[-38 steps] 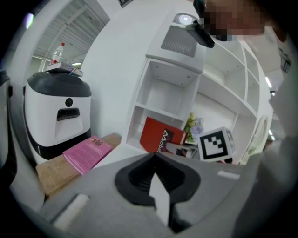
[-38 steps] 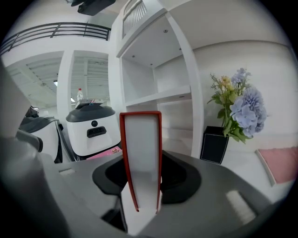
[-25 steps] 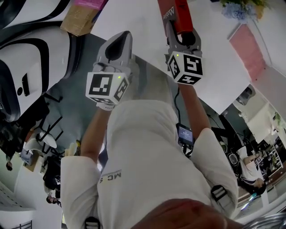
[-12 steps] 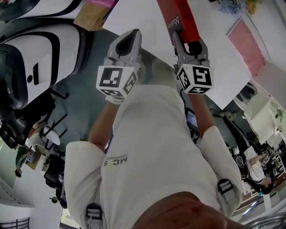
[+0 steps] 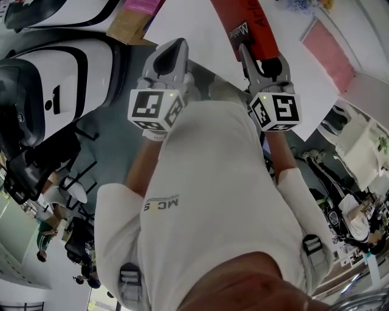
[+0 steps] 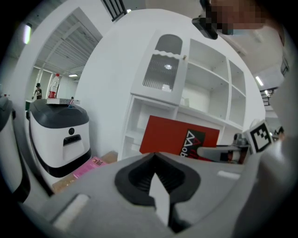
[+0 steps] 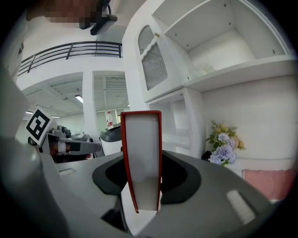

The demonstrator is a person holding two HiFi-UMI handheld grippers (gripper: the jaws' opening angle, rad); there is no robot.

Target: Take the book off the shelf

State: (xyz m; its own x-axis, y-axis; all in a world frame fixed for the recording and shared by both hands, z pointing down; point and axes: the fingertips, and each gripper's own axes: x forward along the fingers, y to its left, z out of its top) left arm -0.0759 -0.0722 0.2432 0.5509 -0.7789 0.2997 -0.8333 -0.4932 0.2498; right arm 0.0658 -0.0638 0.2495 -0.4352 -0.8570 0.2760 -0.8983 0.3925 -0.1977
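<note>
The red book [image 5: 243,21] has white lettering on its cover, and my right gripper [image 5: 258,50] is shut on it. The book stands upright in the air in front of my chest. In the right gripper view its white page edge [image 7: 141,153] shows, framed in red between the jaws of the right gripper [image 7: 142,190]. My left gripper [image 5: 172,50] is beside it on the left, shut with nothing in it. The left gripper view shows the book's cover [image 6: 179,137] in front of the white shelf unit [image 6: 205,88], off the shelf.
A white machine with black trim [image 5: 55,91] stands to the left. Near it on the floor lies a cardboard box with a pink item [image 5: 130,18]. Blue and white flowers [image 7: 223,144] stand by a pink panel [image 5: 328,45] on the right. The white shelves [image 7: 223,60] rise ahead.
Both grippers have risen, and the right one still grips the red book. The right gripper has drifted to the right in the head view.
</note>
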